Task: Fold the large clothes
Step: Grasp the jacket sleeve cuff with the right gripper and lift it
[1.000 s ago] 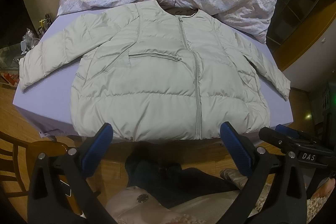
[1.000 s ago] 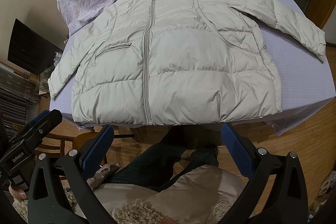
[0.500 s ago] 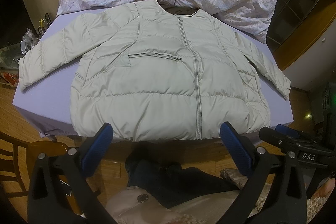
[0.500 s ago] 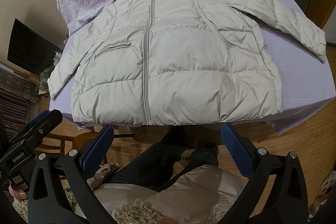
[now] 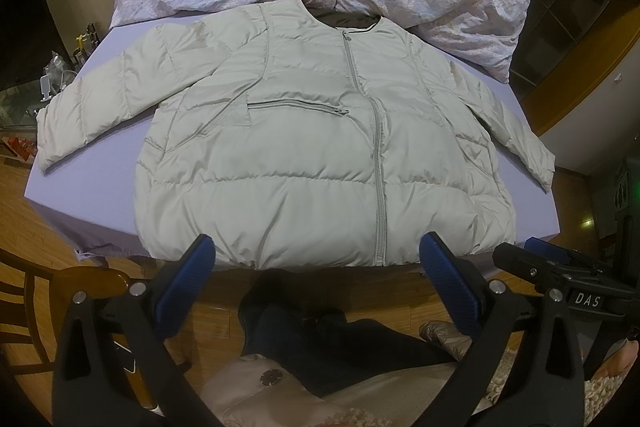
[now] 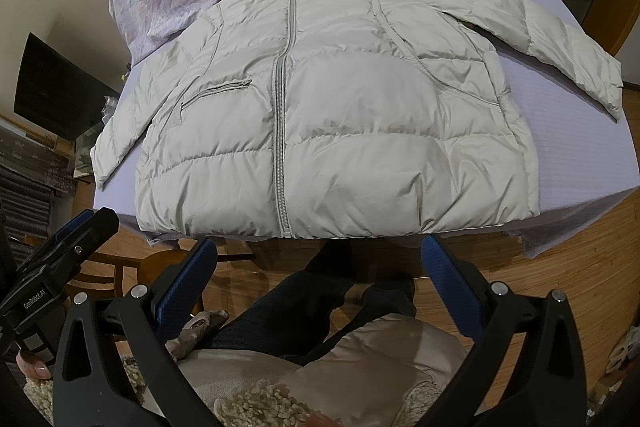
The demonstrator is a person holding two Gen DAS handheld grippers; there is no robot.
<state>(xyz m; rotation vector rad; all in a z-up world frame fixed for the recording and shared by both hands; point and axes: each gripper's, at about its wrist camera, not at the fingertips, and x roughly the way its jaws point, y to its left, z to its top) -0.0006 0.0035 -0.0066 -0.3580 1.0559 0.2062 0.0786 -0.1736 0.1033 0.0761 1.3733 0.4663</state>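
Black left gripper point(image 5: 316, 281) and right gripper point(image 6: 320, 279) carry blue pads, silver screws; dark trousers point(image 6: 296, 311).
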